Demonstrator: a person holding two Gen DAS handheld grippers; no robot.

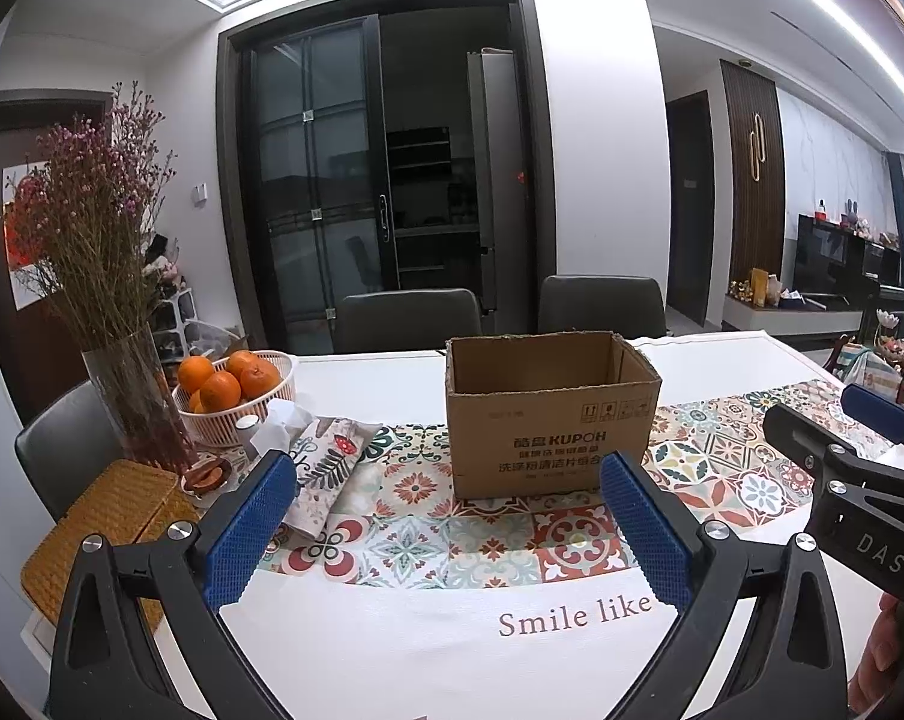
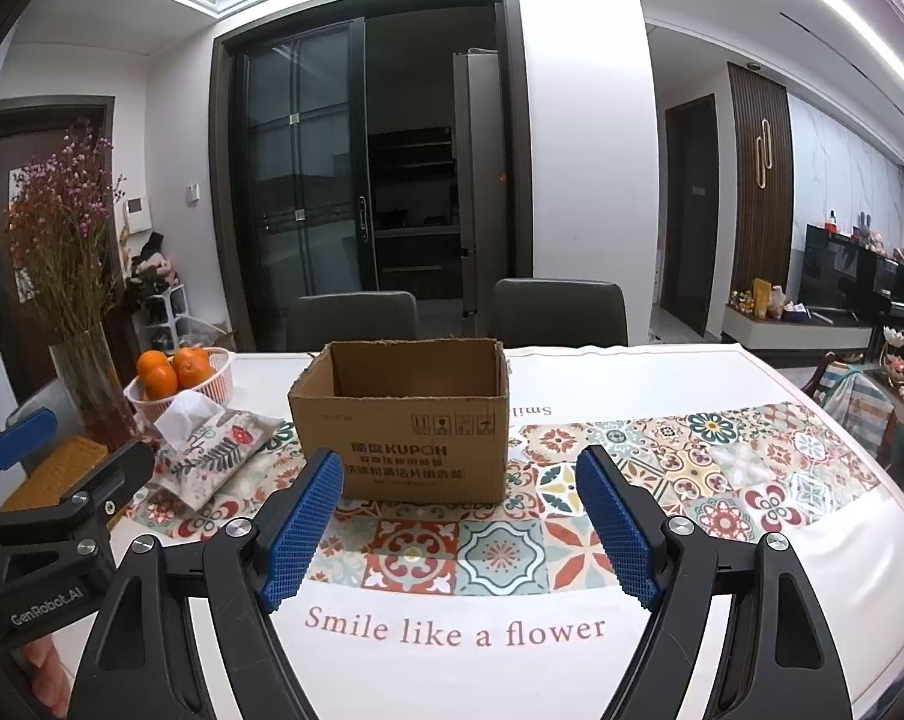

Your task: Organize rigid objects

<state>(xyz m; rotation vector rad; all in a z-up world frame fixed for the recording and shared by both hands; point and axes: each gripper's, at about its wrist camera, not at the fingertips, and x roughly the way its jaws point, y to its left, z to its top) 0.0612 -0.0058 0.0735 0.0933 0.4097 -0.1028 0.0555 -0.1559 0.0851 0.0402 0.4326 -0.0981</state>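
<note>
in the left wrist view the left gripper [image 1: 452, 531] hangs above the white tablecloth [image 1: 428, 660] with its blue pads spread wide and nothing between them. straight ahead of its fingers, just past the tips, the open cardboard box [image 1: 551, 414] stands upright on the patterned tile runner [image 1: 428, 534], its top flaps gone and its inside showing only bare cardboard. off to the left of the fingers sit a floral tissue pouch [image 1: 326, 468], a white basket of oranges [image 1: 236, 396], a glass vase of dried flowers [image 1: 134, 396] and a woven yellow box [image 1: 110, 528]. the right gripper [image 1: 860, 450] enters from the right edge, its pads apart too. in the right wrist view the right gripper [image 2: 461, 522] is likewise wide open and empty above the cloth, with the box [image 2: 404, 420] ahead and slightly left of its fingers, resting on the runner [image 2: 722, 480]. the pouch [image 2: 212, 456] and basket [image 2: 182, 384] lie further left, beyond the left gripper [image 2: 50, 468], which pokes in at that edge.
</note>
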